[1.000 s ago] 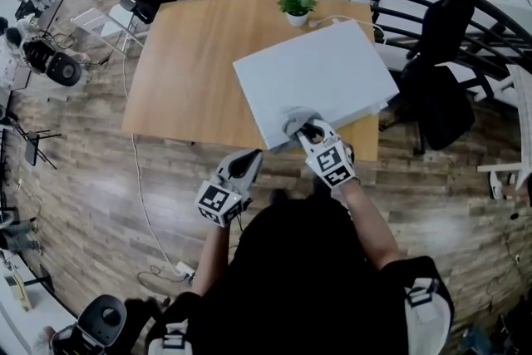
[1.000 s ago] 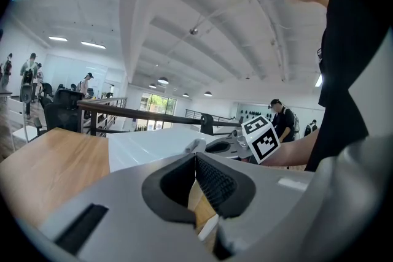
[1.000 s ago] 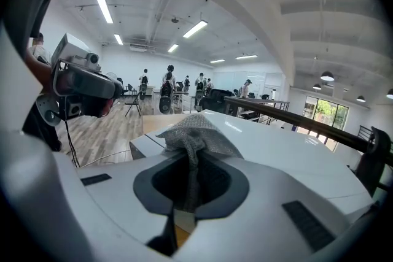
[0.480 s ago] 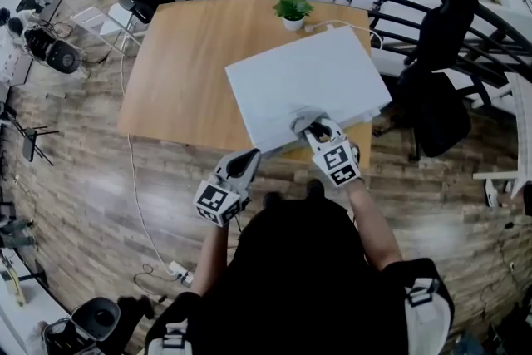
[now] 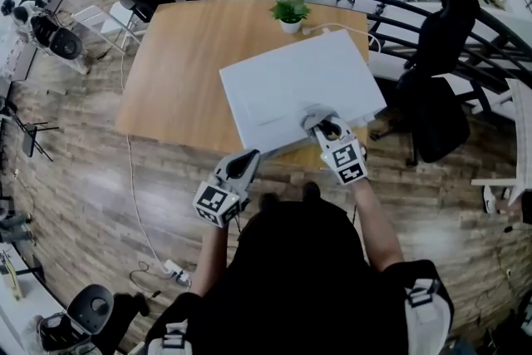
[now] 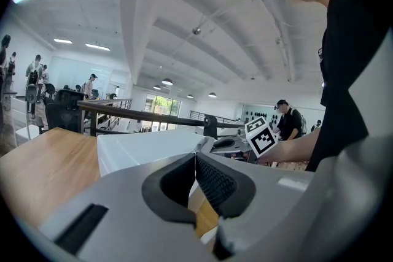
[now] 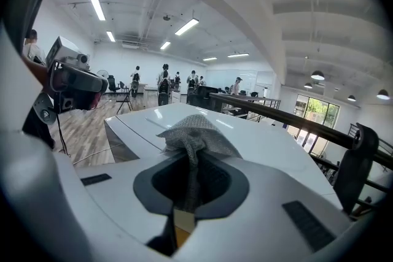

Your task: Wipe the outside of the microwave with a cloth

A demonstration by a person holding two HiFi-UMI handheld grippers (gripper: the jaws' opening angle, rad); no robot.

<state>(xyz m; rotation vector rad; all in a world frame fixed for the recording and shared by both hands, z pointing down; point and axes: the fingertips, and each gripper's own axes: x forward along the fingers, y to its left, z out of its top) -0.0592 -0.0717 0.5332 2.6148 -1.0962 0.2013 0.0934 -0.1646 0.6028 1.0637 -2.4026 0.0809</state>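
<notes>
My right tool (image 5: 324, 127) is pinching the grey cloth (image 7: 194, 131) tight: a fold runs down between the pads and the rest bunches out past the tips. The bunch rests on the white top of the microwave (image 5: 291, 79), at the corner nearest me, towards the right end of its front edge. The microwave sits slantwise on the wooden bench (image 5: 179, 71), near the bench's front edge, with a small potted plant (image 5: 290, 11) behind it.

My left tool (image 5: 246, 162) hangs low and to the left, off the bench and well clear of the microwave. Its pads are pressed together with nothing between them (it has no part in this step, as far as I can judge).

I take this to be the wiping of the top panel, at its near corner. The next stroke calls for steady downward pressure so the cloth drags flat instead of rolling under the tips. Most of the top looks left to cover, and then the sides and front.
</notes>
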